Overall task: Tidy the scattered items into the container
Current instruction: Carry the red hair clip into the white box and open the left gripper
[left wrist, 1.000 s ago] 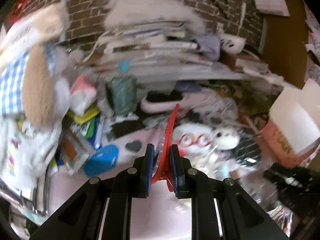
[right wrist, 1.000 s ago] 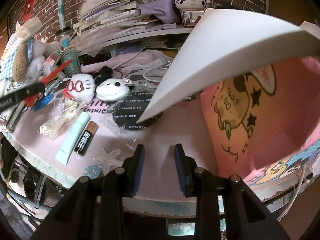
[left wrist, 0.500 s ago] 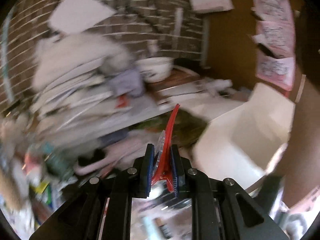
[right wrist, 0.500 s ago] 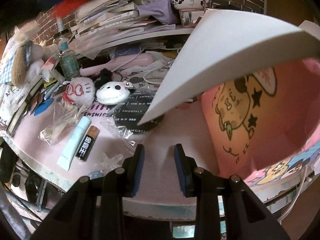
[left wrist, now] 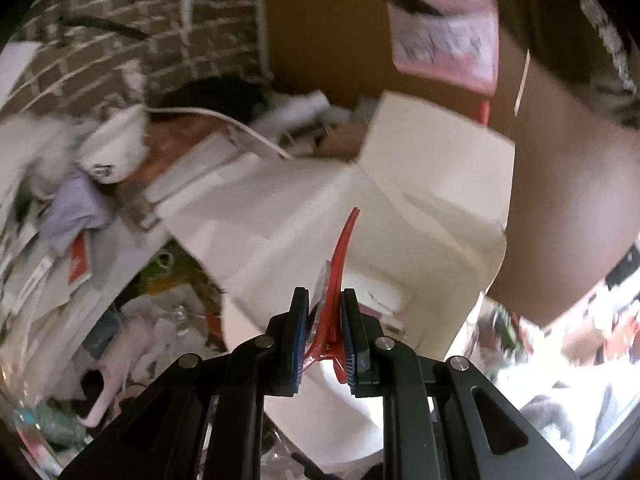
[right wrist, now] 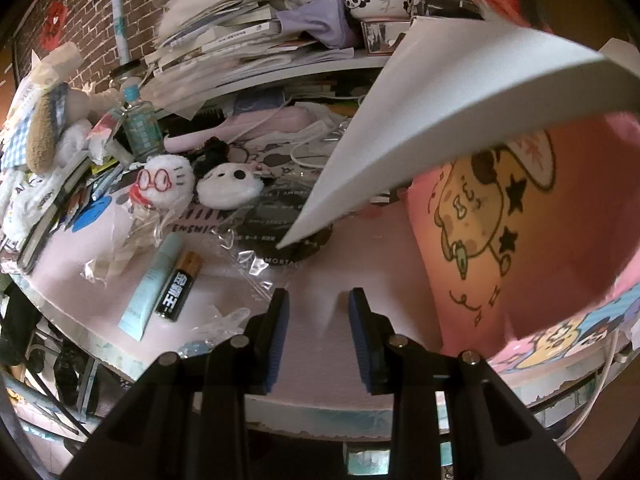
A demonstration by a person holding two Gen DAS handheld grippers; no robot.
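My left gripper (left wrist: 325, 330) clamped a red hair clip (left wrist: 336, 276), its tip at twelve o'clock over the white-lined box (left wrist: 420, 184). My right gripper (right wrist: 319, 312) stood wide, empty, above the pink table (right wrist: 320, 276).

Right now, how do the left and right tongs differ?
The left tongs are shut on a red hair clip; the right tongs are open and hold nothing. The left hang over the white-lined box; the right sit low over the pink tabletop beside it. Both have blue pads.
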